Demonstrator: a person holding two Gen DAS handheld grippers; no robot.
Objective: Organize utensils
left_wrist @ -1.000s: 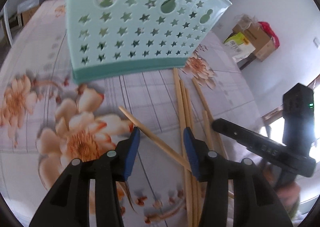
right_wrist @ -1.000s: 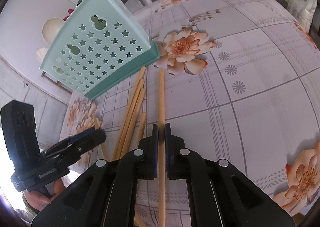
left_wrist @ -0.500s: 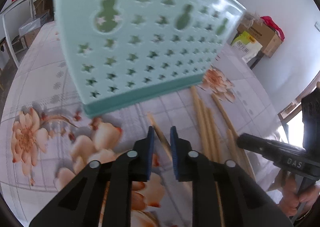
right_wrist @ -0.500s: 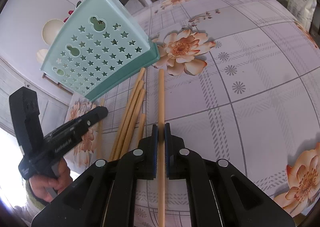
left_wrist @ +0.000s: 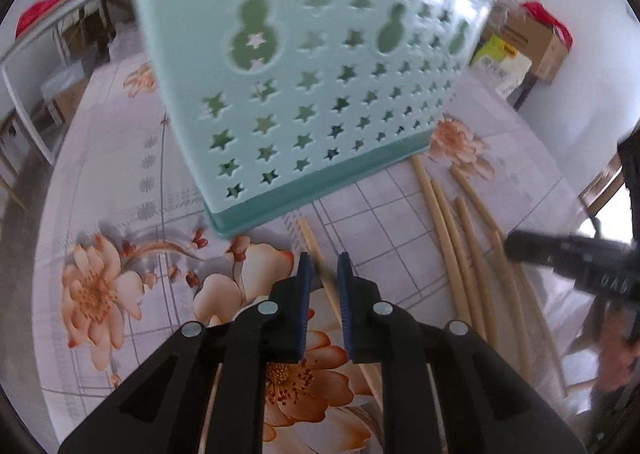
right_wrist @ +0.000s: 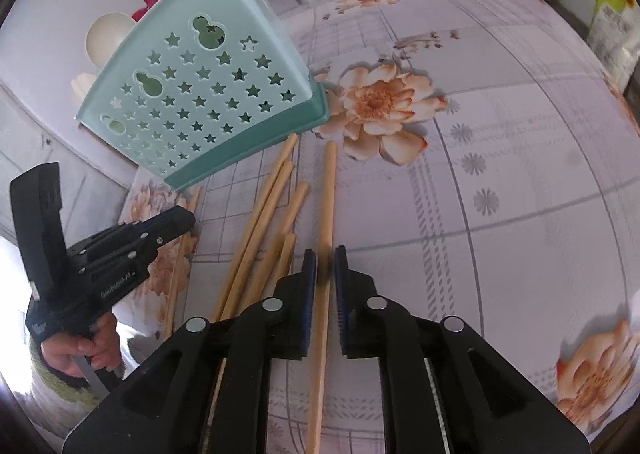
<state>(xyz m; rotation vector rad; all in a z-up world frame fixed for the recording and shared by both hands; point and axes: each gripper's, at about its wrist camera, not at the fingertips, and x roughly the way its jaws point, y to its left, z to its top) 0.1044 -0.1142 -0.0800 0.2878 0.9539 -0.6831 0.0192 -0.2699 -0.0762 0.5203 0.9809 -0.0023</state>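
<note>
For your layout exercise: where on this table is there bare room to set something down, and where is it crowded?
Free: the tablecloth right of the lone chopstick, past the orange flower print. Crowded: the strip below the teal holder, filled by the chopstick pile, with the left gripper beside it.
</note>
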